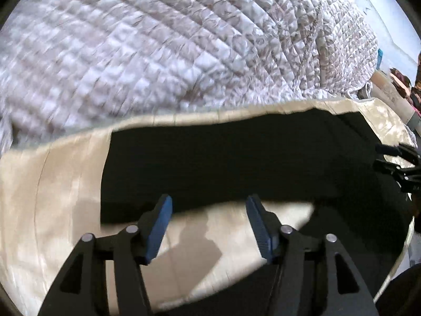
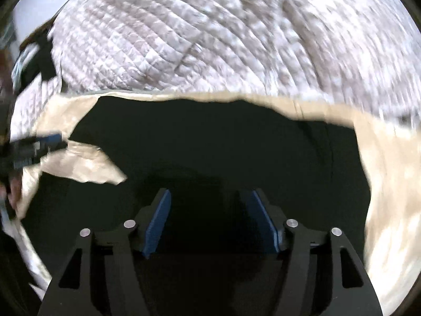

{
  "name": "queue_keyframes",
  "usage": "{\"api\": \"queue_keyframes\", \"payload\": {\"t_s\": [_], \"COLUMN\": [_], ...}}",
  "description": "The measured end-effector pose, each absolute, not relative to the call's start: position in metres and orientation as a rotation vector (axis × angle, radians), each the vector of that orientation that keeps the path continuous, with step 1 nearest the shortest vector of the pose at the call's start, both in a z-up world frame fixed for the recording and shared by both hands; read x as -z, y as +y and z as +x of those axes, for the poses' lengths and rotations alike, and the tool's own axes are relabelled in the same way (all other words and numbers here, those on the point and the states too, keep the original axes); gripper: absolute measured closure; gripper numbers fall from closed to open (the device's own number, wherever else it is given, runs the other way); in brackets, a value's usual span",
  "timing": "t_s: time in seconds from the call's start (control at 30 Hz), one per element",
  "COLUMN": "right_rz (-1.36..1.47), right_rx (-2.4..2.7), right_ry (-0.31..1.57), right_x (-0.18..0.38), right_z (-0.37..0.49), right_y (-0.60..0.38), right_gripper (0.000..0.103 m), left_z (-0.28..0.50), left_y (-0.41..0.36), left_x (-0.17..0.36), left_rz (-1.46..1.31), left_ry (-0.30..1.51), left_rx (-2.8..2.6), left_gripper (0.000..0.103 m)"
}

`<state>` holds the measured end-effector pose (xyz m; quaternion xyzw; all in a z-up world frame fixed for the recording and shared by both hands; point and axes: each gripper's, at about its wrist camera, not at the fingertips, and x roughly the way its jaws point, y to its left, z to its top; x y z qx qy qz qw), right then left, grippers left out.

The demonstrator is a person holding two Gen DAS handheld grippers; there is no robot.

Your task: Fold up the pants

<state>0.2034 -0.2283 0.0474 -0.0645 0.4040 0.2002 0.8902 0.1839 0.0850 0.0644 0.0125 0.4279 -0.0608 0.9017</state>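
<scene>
My jaws on both the left gripper and right gripper stand apart, empty. The black fabric pants lie at twelve o'clock on the cream sheet; I should pinch matching edges squarely.

The pants are lying on a sheet, which is spreading out on either side of them. A quilt is lying behind the sheet's far edge, with cardboard boxes sitting at its right.
</scene>
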Motion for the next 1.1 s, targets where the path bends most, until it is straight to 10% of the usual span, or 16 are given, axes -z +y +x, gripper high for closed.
{"api": "queue_keyframes", "payload": {"t_s": [0.7, 0.8, 0.9, 0.97, 1.1], "right_rz": [-0.266, -0.279, -0.303, -0.337, -0.314], "right_rx": [-0.577, -0.589, -0.594, -0.580, -0.557], "right_ry": [0.926, 0.915, 0.896, 0.888, 0.860], "right_x": [-0.005, -0.006, -0.010, -0.012, -0.023], "right_z": [0.376, 0.372, 0.363, 0.358, 0.349], "right_y": [-0.214, -0.213, -0.206, -0.201, -0.201], "right_gripper": [0.038, 0.068, 0.093, 0.095, 0.096], "left_z": [0.320, 0.321, 0.319, 0.314, 0.308], "left_y": [0.081, 0.068, 0.058, 0.047, 0.033], "left_x": [-0.004, 0.001, 0.000, 0.000, -0.003], "left_rz": [0.193, 0.276, 0.290, 0.331, 0.393], "left_ry": [0.905, 0.926, 0.925, 0.913, 0.903], "left_rx": [0.303, 0.280, 0.290, 0.274, 0.196], "left_gripper": [0.027, 0.027, 0.052, 0.086, 0.097]}}
